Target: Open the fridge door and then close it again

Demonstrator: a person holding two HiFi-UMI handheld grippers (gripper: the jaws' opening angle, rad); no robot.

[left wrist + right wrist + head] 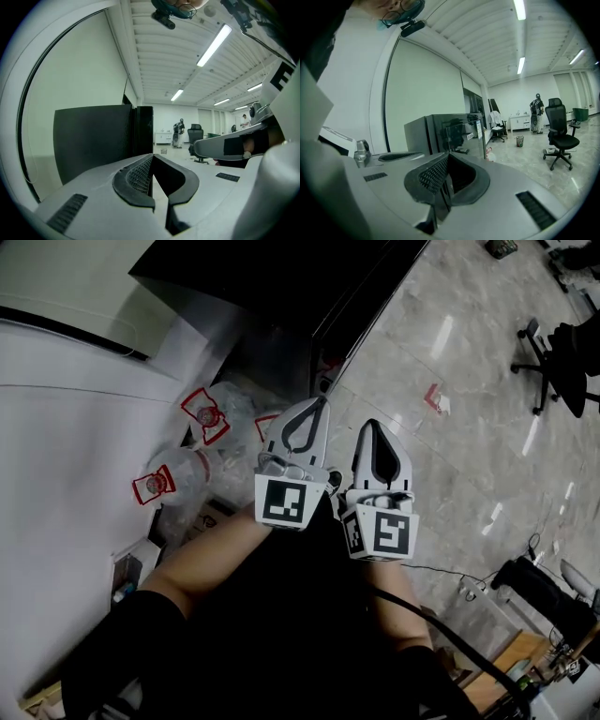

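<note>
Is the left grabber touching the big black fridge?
Apart. The left gripper view shows it: the left gripper, jaws together and empty, points toward the fridge, which stands well beyond the jaw tips.

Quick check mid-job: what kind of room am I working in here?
Probably an open office or lab space: a swivel office chair, long ceiling strip lights, and a polished stone-look floor.

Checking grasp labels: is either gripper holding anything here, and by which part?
Nothing is held. The left gripper and the right gripper both have their jaws together with nothing between them, and neither is on the black fridge.
</note>
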